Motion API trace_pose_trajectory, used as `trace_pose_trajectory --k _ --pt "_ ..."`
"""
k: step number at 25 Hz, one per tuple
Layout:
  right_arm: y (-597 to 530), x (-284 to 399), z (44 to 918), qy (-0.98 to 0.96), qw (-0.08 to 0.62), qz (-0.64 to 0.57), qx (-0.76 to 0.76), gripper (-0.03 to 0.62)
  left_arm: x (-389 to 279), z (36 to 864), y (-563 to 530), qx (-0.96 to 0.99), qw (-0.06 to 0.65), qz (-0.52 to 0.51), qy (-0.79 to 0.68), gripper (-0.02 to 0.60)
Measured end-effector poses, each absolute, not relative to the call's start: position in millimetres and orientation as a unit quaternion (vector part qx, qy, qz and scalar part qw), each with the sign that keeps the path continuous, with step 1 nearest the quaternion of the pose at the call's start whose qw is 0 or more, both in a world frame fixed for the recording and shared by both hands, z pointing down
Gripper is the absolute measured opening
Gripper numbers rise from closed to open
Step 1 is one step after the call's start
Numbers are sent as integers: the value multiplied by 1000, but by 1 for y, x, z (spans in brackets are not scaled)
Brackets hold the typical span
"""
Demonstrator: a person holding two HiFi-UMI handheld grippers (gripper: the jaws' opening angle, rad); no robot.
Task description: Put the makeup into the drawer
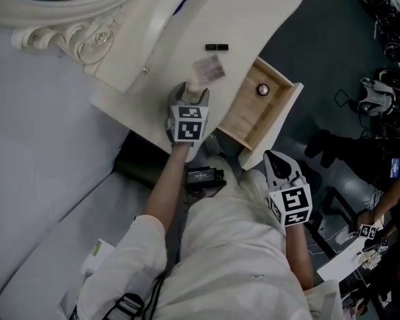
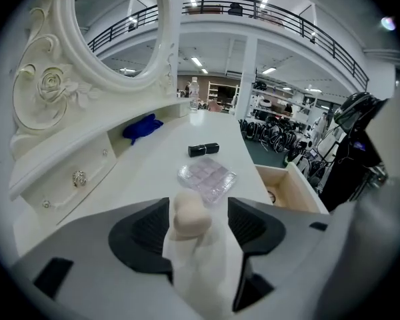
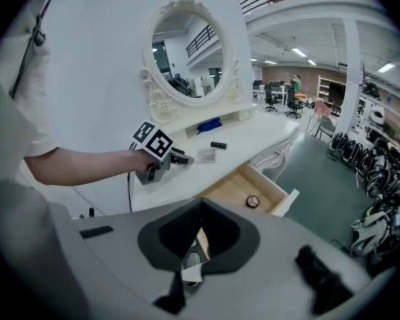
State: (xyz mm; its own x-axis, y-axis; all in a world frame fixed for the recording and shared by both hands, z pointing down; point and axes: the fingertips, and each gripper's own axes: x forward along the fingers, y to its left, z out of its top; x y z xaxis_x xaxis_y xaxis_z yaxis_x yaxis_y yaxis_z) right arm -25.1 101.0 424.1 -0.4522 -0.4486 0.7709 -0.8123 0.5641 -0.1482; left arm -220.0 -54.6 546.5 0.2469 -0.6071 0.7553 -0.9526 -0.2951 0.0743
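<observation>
A beige makeup sponge (image 2: 189, 217) stands on the white vanity top (image 1: 153, 85), and my left gripper (image 2: 199, 209) is open around it, its pads a little off the sponge's sides. In the head view that gripper (image 1: 192, 93) is at the vanity's front edge. Beyond the sponge lie a clear palette (image 2: 207, 177) and a black lipstick (image 2: 203, 149). The wooden drawer (image 1: 280, 122) is pulled out, with a round compact (image 1: 263, 89) inside. My right gripper (image 1: 279, 160) hangs shut and empty, just in front of the drawer's corner.
An ornate oval mirror (image 2: 113, 25) rises behind the vanity top, with a blue object (image 2: 141, 127) in the shelf below it. A black device (image 1: 203, 177) lies on the floor under the vanity. Another person's hand (image 1: 373, 219) is at the lower right.
</observation>
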Motion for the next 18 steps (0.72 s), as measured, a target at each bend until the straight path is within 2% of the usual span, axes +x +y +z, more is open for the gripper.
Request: trace_pose_trajectory --k 8,12,18 --pt "103 -23 424 -810 345 260 396 12 -226 553 -58 731 270 328 -534 261" --pt "106 -21 427 -809 345 263 397 12 -230 554 -57 724 265 331 -544 182" --pt "112 -17 427 -813 342 264 391 12 -230 553 -49 717 267 329 -553 163"
